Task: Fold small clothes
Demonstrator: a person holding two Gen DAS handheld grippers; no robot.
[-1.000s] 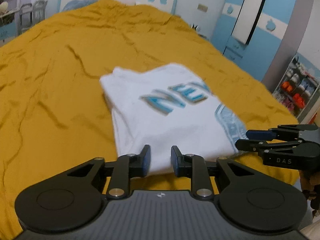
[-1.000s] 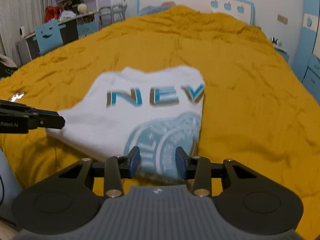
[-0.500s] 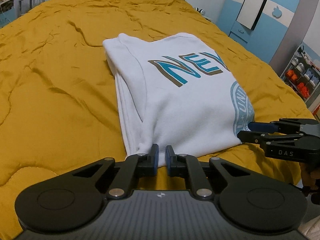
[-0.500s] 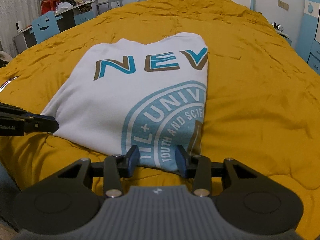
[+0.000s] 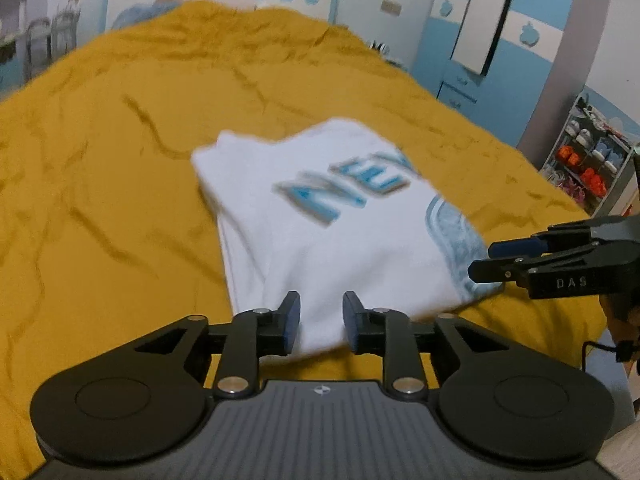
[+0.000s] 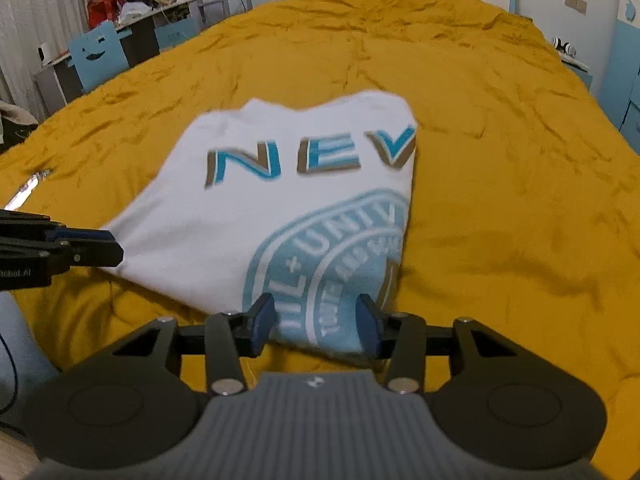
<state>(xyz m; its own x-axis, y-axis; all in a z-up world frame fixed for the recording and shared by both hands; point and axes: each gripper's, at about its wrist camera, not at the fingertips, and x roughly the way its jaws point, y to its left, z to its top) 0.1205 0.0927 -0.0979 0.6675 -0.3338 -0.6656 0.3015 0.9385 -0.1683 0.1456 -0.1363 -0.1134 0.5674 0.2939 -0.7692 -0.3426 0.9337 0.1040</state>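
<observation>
A folded white T-shirt (image 5: 340, 232) with blue "NEV" lettering and a round blue print lies flat on the yellow bedspread (image 5: 100, 200). My left gripper (image 5: 320, 320) hovers at the shirt's near left edge. Its jaws are opening, the hem shows in the gap, and the pads do not press on it. My right gripper (image 6: 316, 324) is over the shirt (image 6: 240, 232) at its near right corner, above the round print. Its jaws are also opening, with no cloth pinched. Each gripper shows side-on in the other's view: right gripper (image 5: 482, 259), left gripper (image 6: 114, 246).
The yellow bedspread (image 6: 500, 200) stretches far beyond the shirt on all sides. A blue wardrobe (image 5: 480, 60) and a shelf of small items (image 5: 588, 160) stand to the right. A desk with a blue chair (image 6: 96, 56) stands at the left.
Both grippers have pulled back from the shirt's near edge, so it looks smaller. The left jaws have spread from nearly shut, the right jaws slightly wider. The shirt stays folded on the bed.
</observation>
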